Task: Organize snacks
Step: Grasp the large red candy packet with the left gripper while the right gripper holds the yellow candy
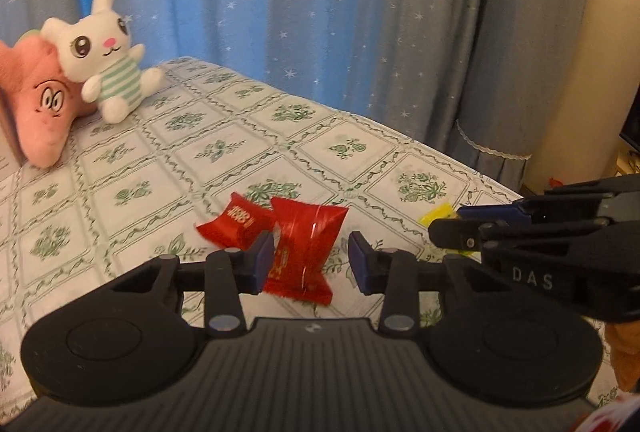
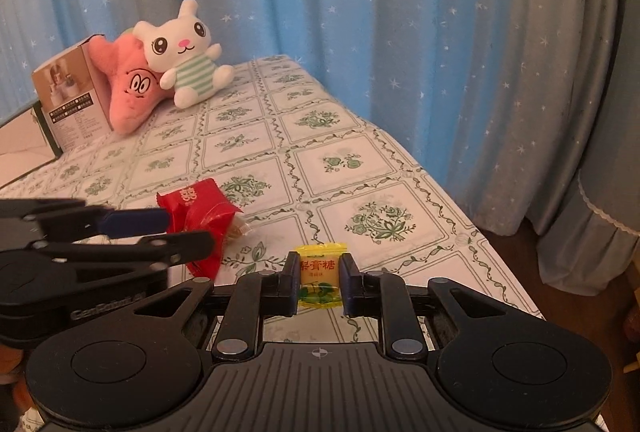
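My left gripper (image 1: 311,259) is open, its fingers on either side of a red snack packet (image 1: 306,252) that lies on the table; there is a gap at the right finger. A second red packet (image 1: 236,226) lies just behind it to the left. My right gripper (image 2: 320,282) is shut on a yellow candy packet (image 2: 320,278), low over the tablecloth. In the left wrist view the right gripper (image 1: 444,228) comes in from the right with the yellow packet (image 1: 436,213) at its tip. In the right wrist view the left gripper (image 2: 188,232) covers the red packets (image 2: 200,211).
A floral tablecloth (image 2: 340,159) covers the table. A white bunny plush (image 2: 186,55), a pink star plush (image 2: 132,87) and a cardboard box (image 2: 72,95) stand at the far left. Blue star curtains (image 2: 400,11) hang behind. The table's right edge (image 2: 500,256) drops off near the right gripper.
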`<state>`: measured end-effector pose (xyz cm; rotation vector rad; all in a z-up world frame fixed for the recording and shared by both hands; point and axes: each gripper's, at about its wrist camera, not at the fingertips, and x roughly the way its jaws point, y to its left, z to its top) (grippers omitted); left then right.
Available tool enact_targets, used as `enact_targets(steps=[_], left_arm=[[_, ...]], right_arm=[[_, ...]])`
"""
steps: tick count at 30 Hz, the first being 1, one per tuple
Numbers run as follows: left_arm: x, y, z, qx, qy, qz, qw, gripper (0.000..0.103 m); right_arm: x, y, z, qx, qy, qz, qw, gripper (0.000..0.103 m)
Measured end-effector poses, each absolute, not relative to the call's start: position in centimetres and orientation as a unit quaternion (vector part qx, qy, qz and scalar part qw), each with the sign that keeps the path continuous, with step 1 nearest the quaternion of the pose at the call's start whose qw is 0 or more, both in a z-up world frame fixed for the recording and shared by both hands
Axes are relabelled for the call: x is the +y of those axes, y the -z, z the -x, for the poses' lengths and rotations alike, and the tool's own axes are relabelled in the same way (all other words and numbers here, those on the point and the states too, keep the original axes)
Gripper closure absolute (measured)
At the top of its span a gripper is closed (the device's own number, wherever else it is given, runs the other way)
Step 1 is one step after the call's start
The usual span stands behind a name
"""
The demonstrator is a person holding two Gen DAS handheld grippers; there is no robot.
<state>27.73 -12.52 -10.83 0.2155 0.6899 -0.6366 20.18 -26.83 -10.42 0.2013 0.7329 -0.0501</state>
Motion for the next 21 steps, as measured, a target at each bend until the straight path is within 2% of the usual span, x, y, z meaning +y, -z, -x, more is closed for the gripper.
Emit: enact_targets(steps=[6,10,21], left_arm=[[-13.0,11.8,-29.0,0.345,0.301,-0.118,0.881,0.072],[-13.1,12.0,-29.0,0.351,0.297,-0.124,0.879,0.081],[-10.6,10.3,-24.6,0.366,0.236,-0.079,0.897,0.084]], right_arm=[[-26.8,10.5,-20.2,0.359,0.022,-0.104,0.927,0.083],[-26.8,10.6,-20.3,0.359,0.025,-0.103,0.927,0.083],[-26.3,10.3,-20.0,0.351,0.014,-0.096,0.931,0.083]])
